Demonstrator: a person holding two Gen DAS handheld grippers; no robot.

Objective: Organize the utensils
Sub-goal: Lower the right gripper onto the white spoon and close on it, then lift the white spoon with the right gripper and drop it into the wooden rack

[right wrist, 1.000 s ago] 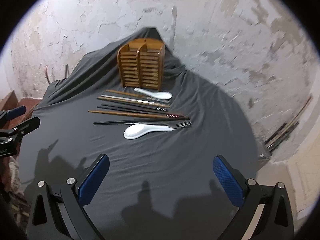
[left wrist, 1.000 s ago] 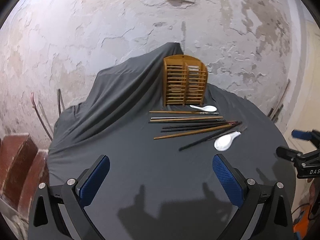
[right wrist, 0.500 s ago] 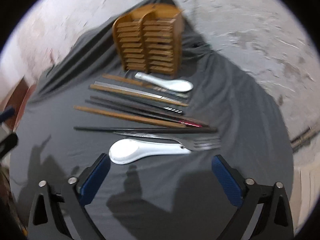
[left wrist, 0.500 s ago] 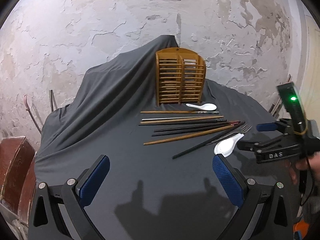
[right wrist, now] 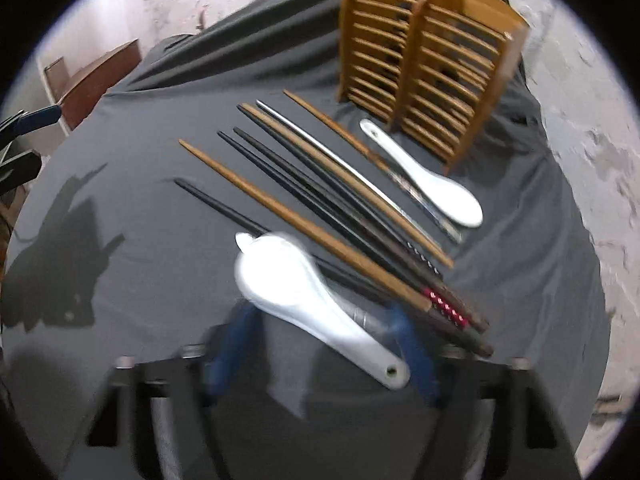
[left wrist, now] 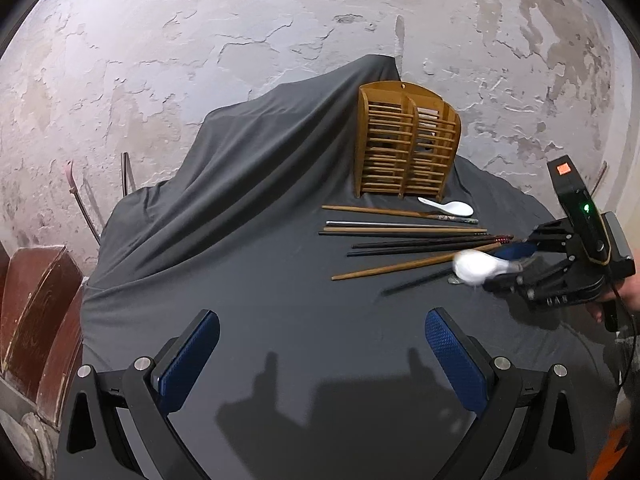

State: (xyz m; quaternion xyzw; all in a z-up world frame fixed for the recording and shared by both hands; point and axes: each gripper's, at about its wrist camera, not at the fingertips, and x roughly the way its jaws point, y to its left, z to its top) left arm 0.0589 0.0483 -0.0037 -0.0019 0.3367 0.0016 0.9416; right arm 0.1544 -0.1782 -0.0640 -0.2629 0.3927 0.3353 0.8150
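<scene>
A bamboo utensil holder (left wrist: 406,148) (right wrist: 424,76) stands upright at the back of the grey-draped table (left wrist: 240,260). In front of it lie several wooden, black and metal chopsticks (left wrist: 404,232) (right wrist: 320,200) and a small white spoon (left wrist: 452,207) (right wrist: 440,192). My right gripper (right wrist: 324,312) (left wrist: 508,266) is closing its jaws on a larger white spoon (right wrist: 304,292) (left wrist: 476,266), which lies slantwise between the blue fingers and touches both. A grey fork handle (right wrist: 360,316) shows just under that spoon. My left gripper (left wrist: 322,320) hovers open over bare cloth near the table's front.
Peeling plaster wall behind the table. Dark red wooden furniture (left wrist: 36,320) stands at the left edge. A person's hand (left wrist: 628,300) holds the right gripper at the far right. Bare cloth stretches left of the chopsticks.
My right gripper came in low from the right, rolled, and narrowed its jaws around the larger white spoon, which has shifted. My left gripper drifted slightly forward and down, still open.
</scene>
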